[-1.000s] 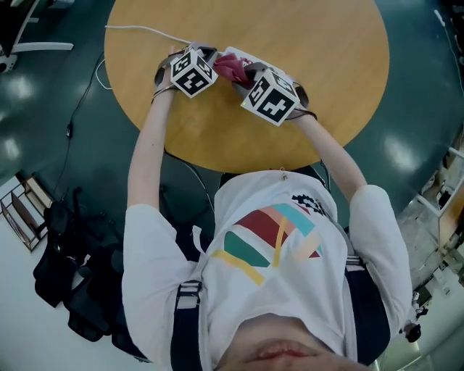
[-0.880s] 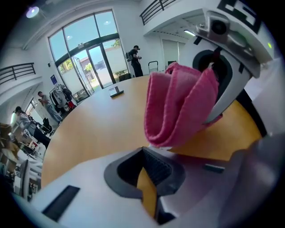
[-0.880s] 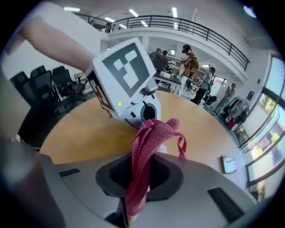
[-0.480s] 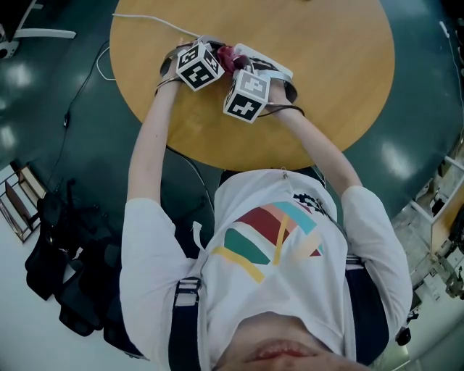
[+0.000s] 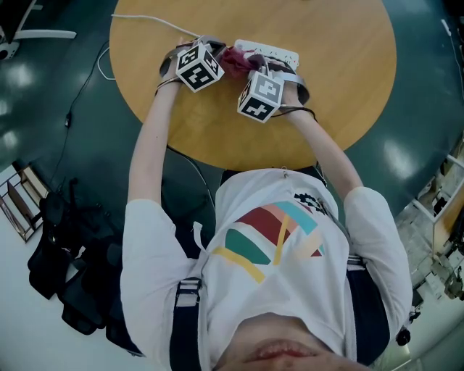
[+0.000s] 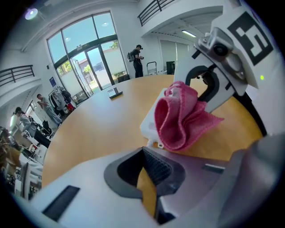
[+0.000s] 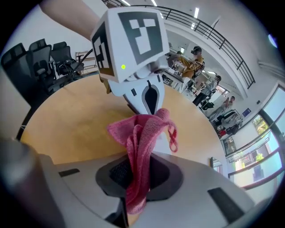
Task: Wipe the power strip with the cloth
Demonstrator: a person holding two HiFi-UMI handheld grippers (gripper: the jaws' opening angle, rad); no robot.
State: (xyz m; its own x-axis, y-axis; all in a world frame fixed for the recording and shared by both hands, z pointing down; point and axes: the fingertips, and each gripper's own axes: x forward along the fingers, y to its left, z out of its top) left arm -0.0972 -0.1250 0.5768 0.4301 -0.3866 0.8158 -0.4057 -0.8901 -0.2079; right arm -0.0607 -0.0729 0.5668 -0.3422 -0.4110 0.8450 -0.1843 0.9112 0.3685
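Shifting right since earlier, right tool [image 7: 135,177] clamped on pink cloth [image 7: 141,133] over power strip [image 5: 274,52], left tool [image 6: 149,180] closed, empty, unmoved

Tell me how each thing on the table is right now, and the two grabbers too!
Pink cloth: bunched up, pinched by the right gripper, resting on the power strip.
Power strip: lying flat on the table, one end under the cloth.
Right gripper: shut on the pink cloth.
Left gripper: shut, nothing between its jaws.
White cable: lying slack across the table's edge.
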